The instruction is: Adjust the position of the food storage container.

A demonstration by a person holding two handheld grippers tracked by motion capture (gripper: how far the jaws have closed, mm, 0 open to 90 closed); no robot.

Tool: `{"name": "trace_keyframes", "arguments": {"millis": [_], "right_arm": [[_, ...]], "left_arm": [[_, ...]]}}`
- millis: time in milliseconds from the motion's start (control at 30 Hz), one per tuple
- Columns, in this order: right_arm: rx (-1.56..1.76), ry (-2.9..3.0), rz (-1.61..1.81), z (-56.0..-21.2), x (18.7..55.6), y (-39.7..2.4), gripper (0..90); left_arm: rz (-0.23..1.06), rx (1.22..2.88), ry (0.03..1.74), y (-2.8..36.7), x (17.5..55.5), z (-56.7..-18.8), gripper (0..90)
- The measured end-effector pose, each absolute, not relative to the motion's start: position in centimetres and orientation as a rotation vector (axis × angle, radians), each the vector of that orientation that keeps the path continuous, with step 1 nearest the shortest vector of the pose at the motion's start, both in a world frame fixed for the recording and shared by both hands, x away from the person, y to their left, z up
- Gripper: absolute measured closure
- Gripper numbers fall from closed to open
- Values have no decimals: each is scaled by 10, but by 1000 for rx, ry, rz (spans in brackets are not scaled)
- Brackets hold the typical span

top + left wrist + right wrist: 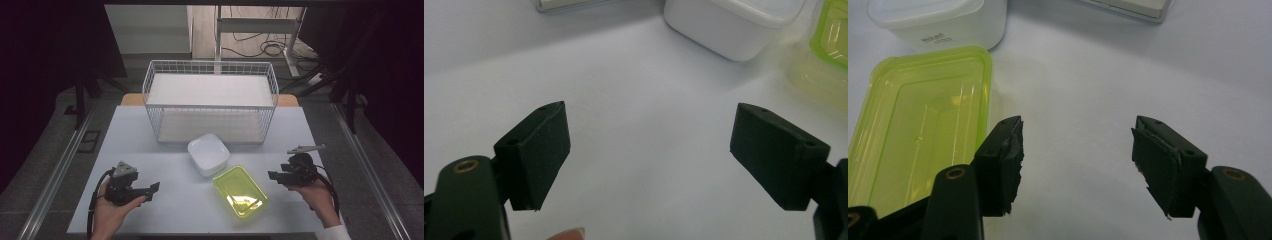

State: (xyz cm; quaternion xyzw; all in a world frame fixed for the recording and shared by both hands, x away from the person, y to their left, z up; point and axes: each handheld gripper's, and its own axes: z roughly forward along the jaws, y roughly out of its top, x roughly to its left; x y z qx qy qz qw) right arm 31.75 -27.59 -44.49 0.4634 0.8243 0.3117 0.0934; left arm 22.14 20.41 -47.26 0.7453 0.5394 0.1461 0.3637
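Left gripper (156,187): nearest the front edge of the table (150,150), at its left, held in the left hand (112,212). Jaws spread wide, nothing between the pads, bare tabletop under them. Pointed toward the centre of the table.

Right gripper (270,175): at the right, held in the right hand (317,196). Jaws apart and empty, pads clear of any object. Pointed left, just beside the right edge of the green container (240,191), not touching it.

Green container: translucent, rectangular, lying flat near the table centre, between the two grippers, nearer the right one.

White container (208,153): squarish, lidded, standing just behind the green container, near one corner of it; contact between the two cannot be told.

Wire basket (210,102): white, two-tiered, at the far side of the table, directly behind the white container.
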Motion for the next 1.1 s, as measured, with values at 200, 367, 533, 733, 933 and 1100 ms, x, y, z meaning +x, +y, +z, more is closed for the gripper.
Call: {"name": "trace_keyframes", "arguments": {"millis": [200, 367, 533, 733, 933, 1100], "right_arm": [[1338, 2506, 864, -446, 327, -256, 548], [1301, 2549, 837, -448, 336, -237, 705], [1259, 2605, 799, -454, 342, -221, 832], [1231, 2625, 765, -457, 353, -207, 888], [1202, 2655, 700, -467, 356, -194, 889], [1138, 2673, 661, -471, 355, -180, 890]], "left_arm": [[368, 1918, 1396, 204, 220, -473, 159], [370, 1919, 1396, 205, 219, -473, 158], [366, 1917, 1396, 204, 219, -473, 158], [358, 1933, 1392, 202, 220, -475, 158], [365, 1943, 1390, 200, 223, -476, 159], [362, 1947, 1393, 199, 227, -477, 161]]}}
